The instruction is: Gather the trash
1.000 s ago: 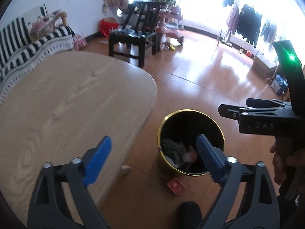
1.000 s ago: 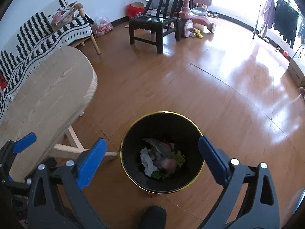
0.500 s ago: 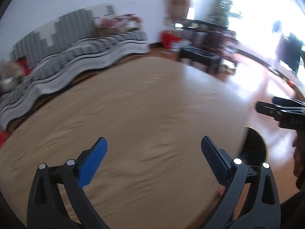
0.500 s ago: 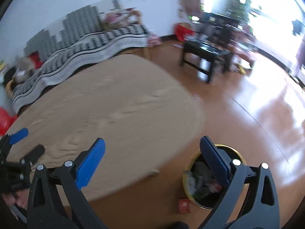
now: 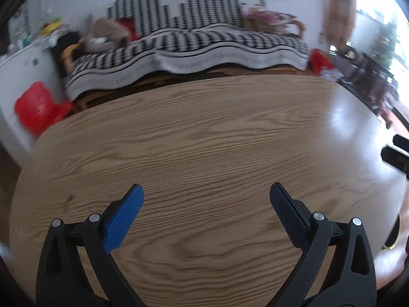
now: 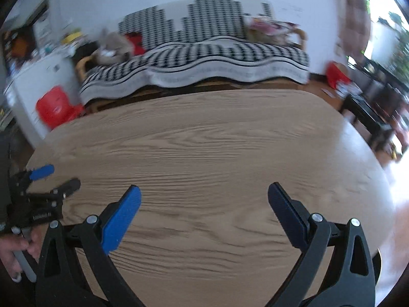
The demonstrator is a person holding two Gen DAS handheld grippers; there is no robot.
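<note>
A wide wooden counter is filling both views, with a sofa under a black-and-white checked throw sitting behind it. The trash bin is showing only as a dark sliver with a gold rim past the counter's right edge in the left wrist view. The left hand-held gripper is hovering over the wood with its jaws spread wide, gripping nothing. The right hand-held gripper is doing likewise, wide open and empty. A hand is gripping the left tool's handle.
</note>
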